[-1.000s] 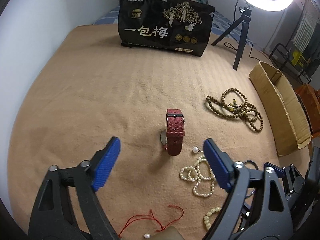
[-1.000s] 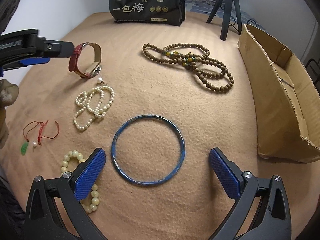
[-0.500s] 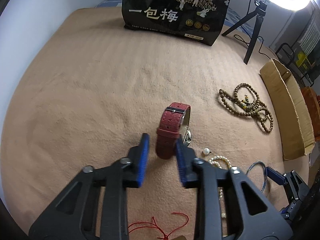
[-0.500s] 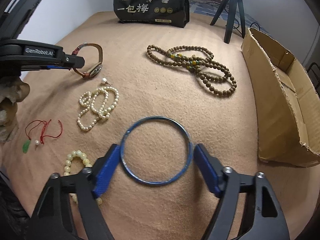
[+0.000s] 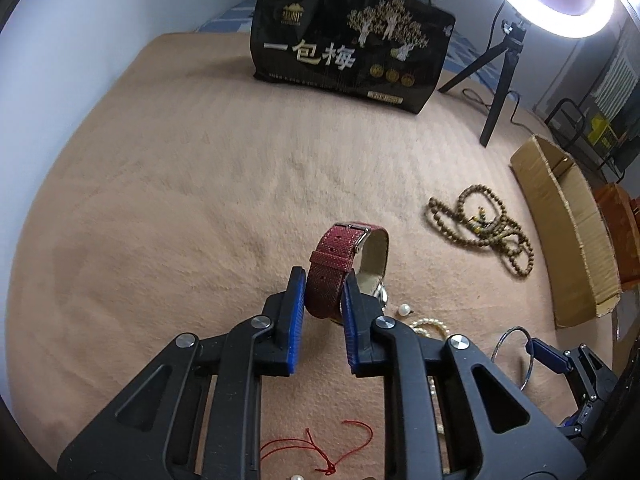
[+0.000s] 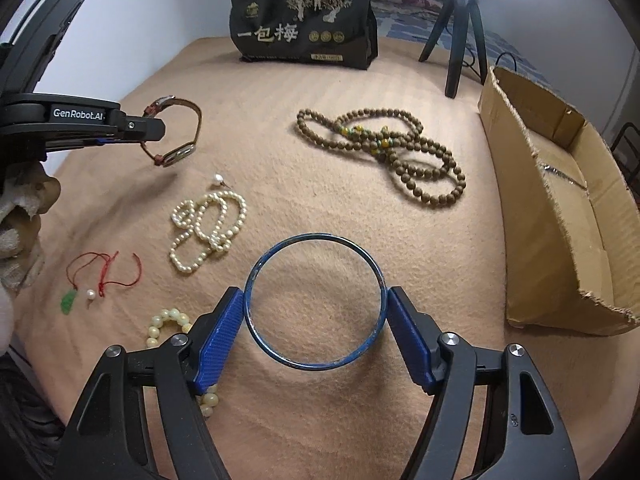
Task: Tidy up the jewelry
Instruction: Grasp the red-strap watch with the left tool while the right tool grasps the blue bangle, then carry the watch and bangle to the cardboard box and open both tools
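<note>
- Left gripper (image 5: 323,294): pads clamped on the strap of the red watch (image 5: 340,264); in the right wrist view the watch looks lifted clear of the tan blanket (image 5: 200,184), though contact is hard to rule out.
- Right gripper (image 6: 316,316): pads pressed against opposite sides of the blue bangle (image 6: 315,307), ring lying flat between them.
- Landmark: cardboard box (image 6: 560,208), open side toward the jewelry.
- Bangle sits near the box; the watch is far from it, beyond the pearl strand (image 6: 208,224) and the wooden bead necklace (image 6: 384,152).
- Judgement: the right hand is nearer the box; its carry runs across its own right side.
</note>
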Tool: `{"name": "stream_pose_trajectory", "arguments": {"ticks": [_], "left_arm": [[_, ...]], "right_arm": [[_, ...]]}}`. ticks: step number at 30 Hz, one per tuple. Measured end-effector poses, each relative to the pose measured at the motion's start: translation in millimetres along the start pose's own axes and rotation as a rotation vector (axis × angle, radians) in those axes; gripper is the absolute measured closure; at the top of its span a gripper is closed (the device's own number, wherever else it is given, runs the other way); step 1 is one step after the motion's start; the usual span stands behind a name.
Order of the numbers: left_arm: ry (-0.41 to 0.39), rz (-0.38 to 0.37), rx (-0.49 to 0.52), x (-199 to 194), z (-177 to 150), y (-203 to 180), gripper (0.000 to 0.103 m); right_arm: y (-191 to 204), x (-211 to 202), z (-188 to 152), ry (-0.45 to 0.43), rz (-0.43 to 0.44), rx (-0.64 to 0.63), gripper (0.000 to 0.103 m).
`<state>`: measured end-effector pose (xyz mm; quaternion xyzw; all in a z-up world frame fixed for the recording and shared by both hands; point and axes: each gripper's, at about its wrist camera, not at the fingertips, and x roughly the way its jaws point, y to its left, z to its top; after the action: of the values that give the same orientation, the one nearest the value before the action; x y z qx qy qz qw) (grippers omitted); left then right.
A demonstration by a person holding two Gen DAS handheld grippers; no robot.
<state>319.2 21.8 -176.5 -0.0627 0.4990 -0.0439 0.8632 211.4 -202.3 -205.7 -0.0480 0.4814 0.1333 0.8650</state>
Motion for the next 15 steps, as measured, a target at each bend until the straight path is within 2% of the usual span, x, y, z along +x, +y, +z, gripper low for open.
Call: {"name": "stream_pose_trajectory", "arguments": {"ticks": [8, 15], "left_arm": [[-0.076, -0.024, 0.008, -29.6, 8.2, -13.7, 0.087], [-0.128, -0.064, 0.043, -50.8, 16.2, -47.8, 0.087]], "right_arm": [[2.3, -34.0, 9.7, -0.093, -0.005, -0.02, 0.031], [-15.8, -65.2, 16.0, -0.166, -0.035, -0.001, 0.031]]}}
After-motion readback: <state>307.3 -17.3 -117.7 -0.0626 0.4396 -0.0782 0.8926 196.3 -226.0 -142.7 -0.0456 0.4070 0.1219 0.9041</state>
